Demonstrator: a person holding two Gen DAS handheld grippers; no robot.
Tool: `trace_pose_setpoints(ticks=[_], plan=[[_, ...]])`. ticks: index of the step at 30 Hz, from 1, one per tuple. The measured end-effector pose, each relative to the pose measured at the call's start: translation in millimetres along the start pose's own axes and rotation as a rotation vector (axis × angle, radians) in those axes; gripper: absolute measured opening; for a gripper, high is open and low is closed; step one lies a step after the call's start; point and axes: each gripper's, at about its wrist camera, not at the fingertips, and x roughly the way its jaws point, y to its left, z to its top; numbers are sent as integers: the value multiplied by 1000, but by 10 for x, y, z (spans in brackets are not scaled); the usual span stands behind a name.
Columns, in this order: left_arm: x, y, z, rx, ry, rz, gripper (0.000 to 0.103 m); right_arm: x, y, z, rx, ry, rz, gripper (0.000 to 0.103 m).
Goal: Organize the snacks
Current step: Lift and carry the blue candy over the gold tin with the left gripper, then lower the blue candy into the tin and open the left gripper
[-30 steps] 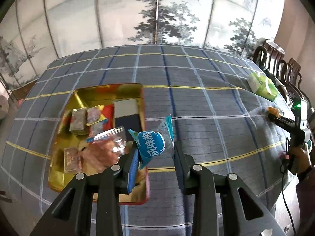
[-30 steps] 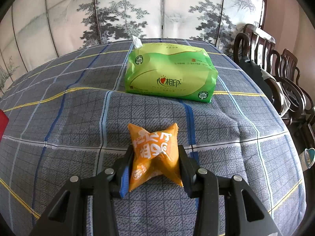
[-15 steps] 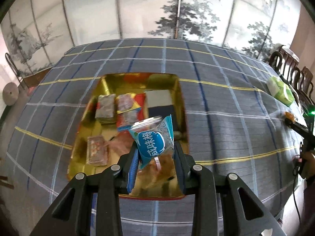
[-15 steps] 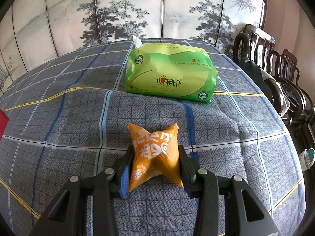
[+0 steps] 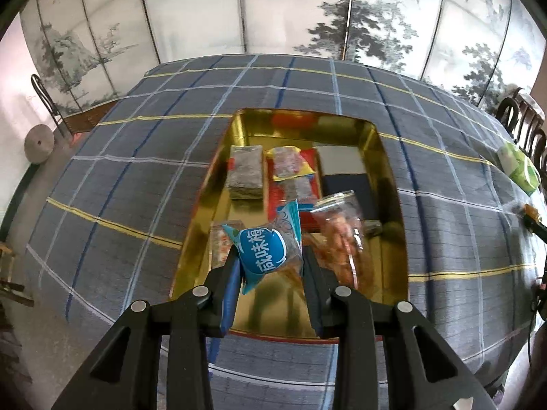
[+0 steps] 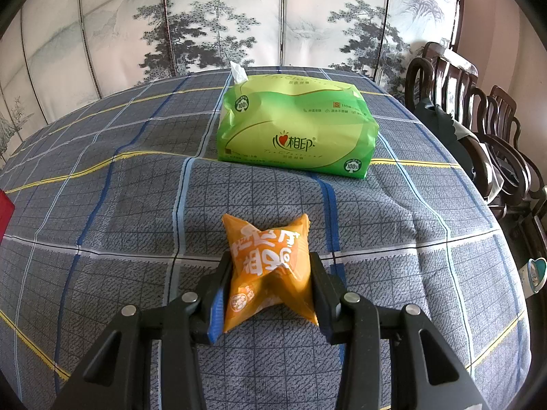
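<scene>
My left gripper (image 5: 270, 266) is shut on a small blue snack packet (image 5: 265, 251) with white lettering, held above the near half of a gold tray (image 5: 205, 191). The tray holds several wrapped snacks, among them a grey block (image 5: 245, 171), a yellow-edged packet (image 5: 290, 162) and a clear bag of orange pieces (image 5: 342, 235). In the right wrist view, my right gripper (image 6: 268, 276) is shut on an orange snack packet (image 6: 268, 266) just over the plaid tablecloth (image 6: 119, 205).
A green tissue pack (image 6: 295, 128) lies on the cloth beyond the orange packet, also seen as the tissue pack (image 5: 518, 165) at far right in the left view. Dark wooden chairs (image 6: 478, 126) line the table's right side. A painted folding screen (image 6: 239, 17) stands behind.
My left gripper has carried the blue packet from beside the tray's right edge to over the tray, which now sits centred in its view. The right gripper and orange packet have stayed still.
</scene>
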Motion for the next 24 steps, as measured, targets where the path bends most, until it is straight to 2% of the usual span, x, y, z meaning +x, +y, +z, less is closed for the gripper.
trace_pose_setpoints(ticks=[13, 19, 24], plan=[[114, 84, 213, -1, -5, 22, 30, -1, 1, 0, 0, 1, 0, 42], [222, 45, 521, 15, -23, 33, 30, -2, 1, 1, -1, 1, -1, 42], [388, -74, 785, 28, -15, 6, 30, -4, 1, 1, -1, 1, -1, 42]])
